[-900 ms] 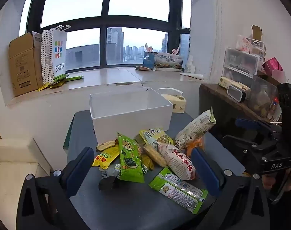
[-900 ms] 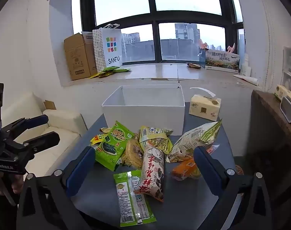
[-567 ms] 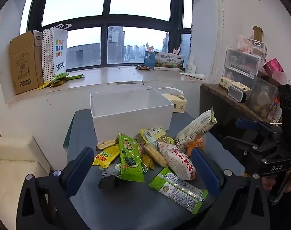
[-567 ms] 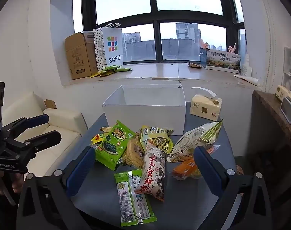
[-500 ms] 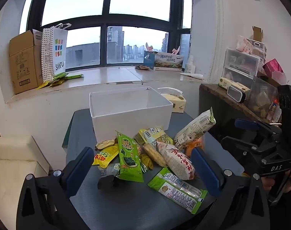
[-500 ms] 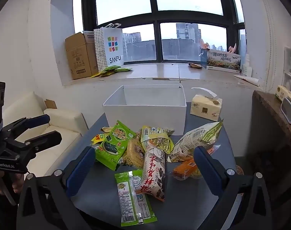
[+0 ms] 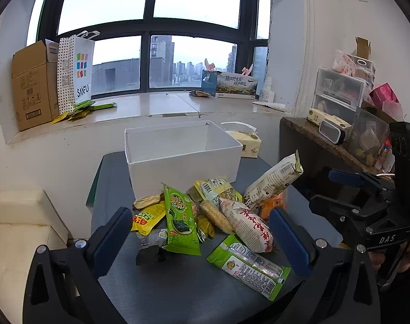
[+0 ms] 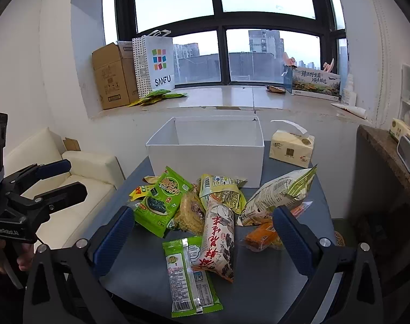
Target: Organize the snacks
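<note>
Both jaws spread wide, nothing between them. My left gripper and right gripper hover short of the snacks, heaped at twelve o'clock on the dark table. I reckon they're poised for a first pick. White box sits behind the heap, looking empty, likely the destination. Beyond: windowsill, grey sky.

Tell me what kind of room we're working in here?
Probably a high-rise apartment or small office: a cream sofa, a wide window over city towers, and clear storage drawers on a cluttered side shelf.
</note>
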